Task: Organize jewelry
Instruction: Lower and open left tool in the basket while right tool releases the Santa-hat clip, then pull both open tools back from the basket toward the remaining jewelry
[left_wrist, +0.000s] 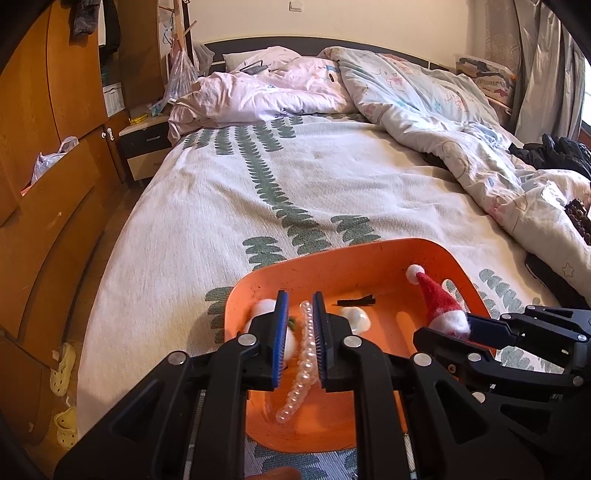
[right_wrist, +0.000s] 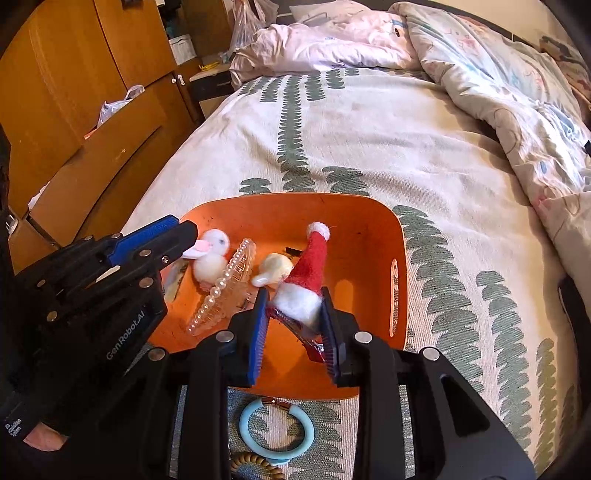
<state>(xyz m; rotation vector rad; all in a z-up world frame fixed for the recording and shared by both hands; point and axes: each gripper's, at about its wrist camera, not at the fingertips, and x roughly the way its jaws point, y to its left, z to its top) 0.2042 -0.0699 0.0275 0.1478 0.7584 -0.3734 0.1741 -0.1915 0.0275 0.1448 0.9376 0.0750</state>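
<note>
An orange tray (left_wrist: 332, 266) (right_wrist: 369, 221) lies on the bed. In it are a clear pearl hair claw (left_wrist: 306, 354) (right_wrist: 225, 291), a white fluffy duck clip (right_wrist: 212, 254), a cream clip (right_wrist: 273, 271) and a small black clip (left_wrist: 356, 301). My left gripper (left_wrist: 300, 306) is over the tray with its jaws slightly apart around the pearl claw, which rests in the tray. My right gripper (right_wrist: 293, 306) is shut on a red Santa-hat hair clip (right_wrist: 310, 266) (left_wrist: 439, 299), held just above the tray's near right part.
A light-blue ring bracelet (right_wrist: 277, 430) and a beige spiral hair tie (right_wrist: 255, 467) lie on the leaf-patterned bedspread (right_wrist: 369, 129) near the tray's front edge. Crumpled duvets (left_wrist: 424, 110) cover the bed's far and right side. Wooden wardrobes (left_wrist: 44, 147) stand on the left.
</note>
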